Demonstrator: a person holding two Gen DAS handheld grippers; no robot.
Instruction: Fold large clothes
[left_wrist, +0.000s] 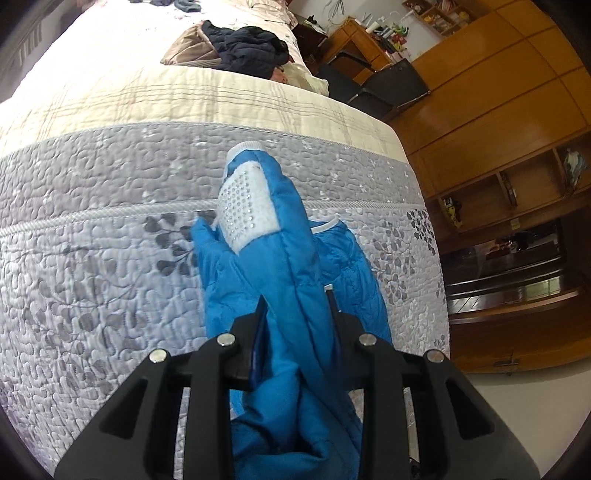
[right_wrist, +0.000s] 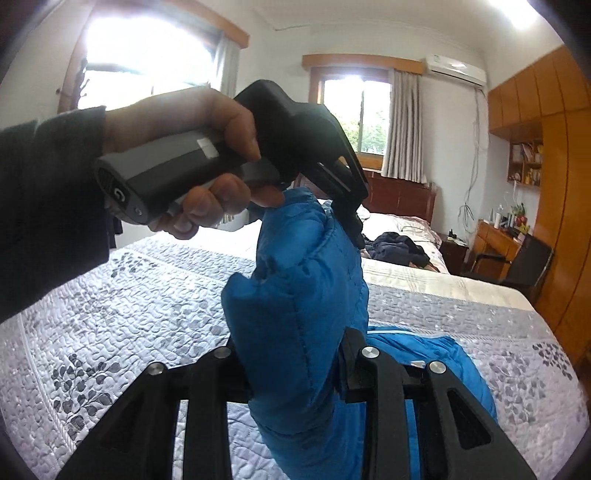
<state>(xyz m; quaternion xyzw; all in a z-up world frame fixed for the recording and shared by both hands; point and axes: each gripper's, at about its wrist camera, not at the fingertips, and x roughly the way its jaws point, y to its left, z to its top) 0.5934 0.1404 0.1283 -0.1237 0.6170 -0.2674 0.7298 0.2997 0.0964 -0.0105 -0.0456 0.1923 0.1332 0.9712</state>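
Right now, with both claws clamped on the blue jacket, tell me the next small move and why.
Probably draw the two claws apart to stretch the jacket flat above the bed. The left claw and right claw both pinch bunched fabric close together, with the left claw just above the right one in the right wrist view, and part of the jacket sags onto the quilt, so it is too crumpled to fold yet.

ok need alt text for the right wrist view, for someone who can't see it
The right gripper is clamped on a puffy blue jacket, lifting it above a grey leaf-patterned bedspread. A hand holds the left gripper, also closed on the jacket's top. Behind lie dark clothes and two bright windows.
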